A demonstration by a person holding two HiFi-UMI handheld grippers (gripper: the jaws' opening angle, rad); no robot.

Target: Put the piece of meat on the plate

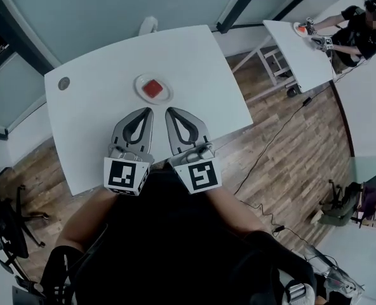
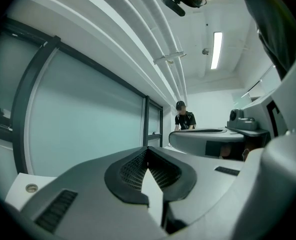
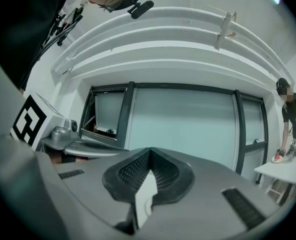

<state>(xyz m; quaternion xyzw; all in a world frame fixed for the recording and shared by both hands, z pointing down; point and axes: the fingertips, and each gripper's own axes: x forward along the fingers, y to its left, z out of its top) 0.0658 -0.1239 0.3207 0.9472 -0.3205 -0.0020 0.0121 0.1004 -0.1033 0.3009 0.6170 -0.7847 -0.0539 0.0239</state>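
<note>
Step in hand: placing looks finished; I judge this to be the resting stage after the put-down, not a reach or a carry.

Meat: the red piece of meat lies on the small white plate, about at its middle and inside the rim as far as the head view shows; the plate stands on the white table, toward the far half, well apart from both of my tools.

Left gripper: jaws closed, tips meeting; its own view shows the ribbed pads converging to a point with nothing caught between them.

Right gripper: jaws closed as well; pads drawn together at the tip, empty.

Pose: both grippers sit side by side over the near part of the table, close to my body, pointing level toward the plate; neither touches the plate or the meat.

Other notes: a small round fitting is set in the table's far left corner, not part of the task; another person works at a separate table to the right.

Next move, as a judgement: no regrasp seems needed; it calls only for keeping both grippers clear of the plate so the meat is not nudged.
</note>
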